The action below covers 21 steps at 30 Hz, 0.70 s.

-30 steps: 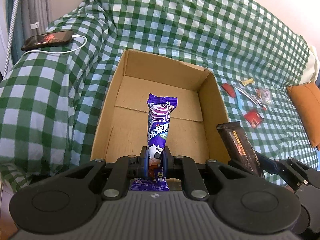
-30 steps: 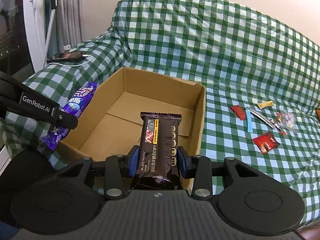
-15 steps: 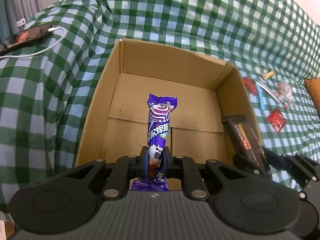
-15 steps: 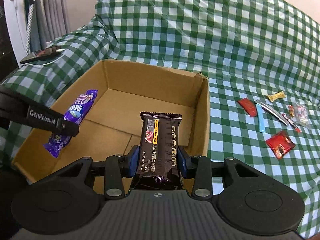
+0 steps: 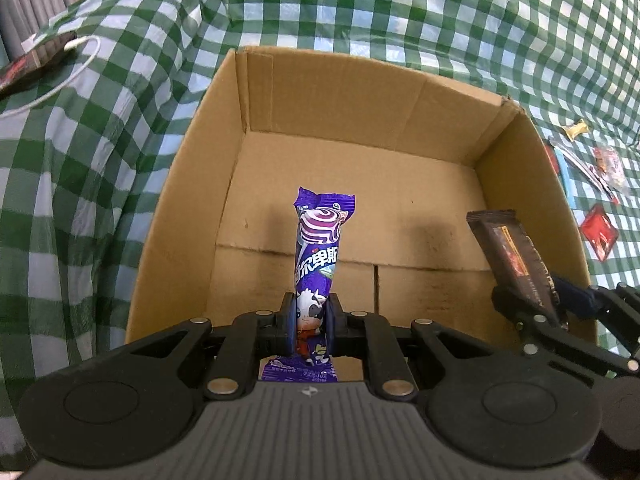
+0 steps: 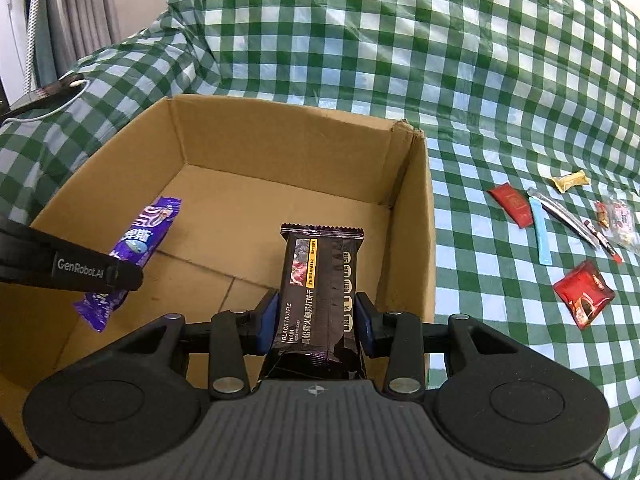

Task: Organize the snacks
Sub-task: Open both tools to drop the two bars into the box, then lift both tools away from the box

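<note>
Left gripper (image 5: pixel 311 326) is clamped on a purple candy wrapper (image 5: pixel 318 256), blue pads pressing its lower end, though the jaws have just been easing apart a touch with the wrapper between them; the wrapper stands up out of the jaws over the open cardboard box (image 5: pixel 332 92), above the floor flaps, not touching them as far as I can see; right gripper (image 6: pixel 316 320) is closed on a black cracker pack (image 6: pixel 318 280) marked "BLACK TRUFFLE HAM", pads tight on both of its long edges; that pack hangs over the right side of the box, near the right wall; in the right wrist view the left gripper comes in from the left edge with the purple wrapper tilted over the left half of the box; box floor looks bare under both snacks.

Outside the box, on the green checked cloth (image 6: pixel 460 60) to the right, sit the loose snacks: a red packet (image 6: pixel 512 204), a light blue stick (image 6: pixel 540 232), a silver stick (image 6: pixel 568 214), a gold candy (image 6: pixel 570 181), a clear bag (image 6: pixel 618 220) and a red pouch (image 6: pixel 584 298); all well apart from the box; a phone (image 5: pixel 34 62) with a white cable (image 5: pixel 68 76) lies off to the far left.
</note>
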Available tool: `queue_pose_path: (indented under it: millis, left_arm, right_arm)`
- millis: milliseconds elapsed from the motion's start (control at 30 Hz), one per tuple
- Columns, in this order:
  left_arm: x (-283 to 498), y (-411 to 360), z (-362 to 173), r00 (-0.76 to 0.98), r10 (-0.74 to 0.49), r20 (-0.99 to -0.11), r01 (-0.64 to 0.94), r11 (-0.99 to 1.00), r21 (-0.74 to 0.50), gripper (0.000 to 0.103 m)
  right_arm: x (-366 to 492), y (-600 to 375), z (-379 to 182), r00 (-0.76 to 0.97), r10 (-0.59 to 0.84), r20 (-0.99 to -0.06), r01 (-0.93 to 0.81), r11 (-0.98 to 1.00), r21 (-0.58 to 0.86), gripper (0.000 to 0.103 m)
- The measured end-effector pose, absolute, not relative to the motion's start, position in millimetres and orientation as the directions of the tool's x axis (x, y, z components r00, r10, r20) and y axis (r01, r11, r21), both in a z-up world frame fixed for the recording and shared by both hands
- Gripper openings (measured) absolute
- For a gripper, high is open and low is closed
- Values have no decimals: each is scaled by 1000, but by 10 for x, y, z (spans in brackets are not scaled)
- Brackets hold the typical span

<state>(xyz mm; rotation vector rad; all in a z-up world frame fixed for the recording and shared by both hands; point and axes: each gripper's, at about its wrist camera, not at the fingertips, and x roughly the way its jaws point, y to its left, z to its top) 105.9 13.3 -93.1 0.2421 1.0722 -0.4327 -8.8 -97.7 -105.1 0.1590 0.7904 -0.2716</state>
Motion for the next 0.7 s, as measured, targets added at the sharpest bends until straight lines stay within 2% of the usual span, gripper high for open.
queue_pose_path:
  millis: [33,67,100,133,167,300,567,700]
  left_arm:
    - [1067,129,-914,412,-224,-883,457,889,-12,27]
    - [1074,125,-888,413,-219,-884,459,888,-5,65]
    - [1059,120,-842,418,-205,-885,455,890,8,102]
    - [1045,127,-804,444,-172,-880,433,900,42,103]
    - [1007,153,-760,484,-142,-863,409,909,80,103]
    - [851,286,-648,437,-152,-887,439,896,63,103]
    - [113,734,-319,425,-166,-890,400,916,20,103]
    - [-373,923,-178,473,-157,-867,378,925,39,103]
  right_arm:
    - [-76,-1003,-1052,672,-178,-719,302,952,46,45]
    - [-69,-1037,-1044,675,-176,-717,310,949,60,50]
    - [-78,-1066,-1014,678,-179,-713,326,942,74,65]
    - [-92,-1069,-973,684,-185,-706,336,938,80,76]
    - [-122,-1057,-927,694,-184,-696,338,937,90,76]
    - [-286,-836,-730,703,-196,-683,347,934,89,91]
    - [-1070,-598,-385,721,-189,-667,350,930,114,93]
    - [-1477,-320,-262,734,-192,-651,323,943,86,96]
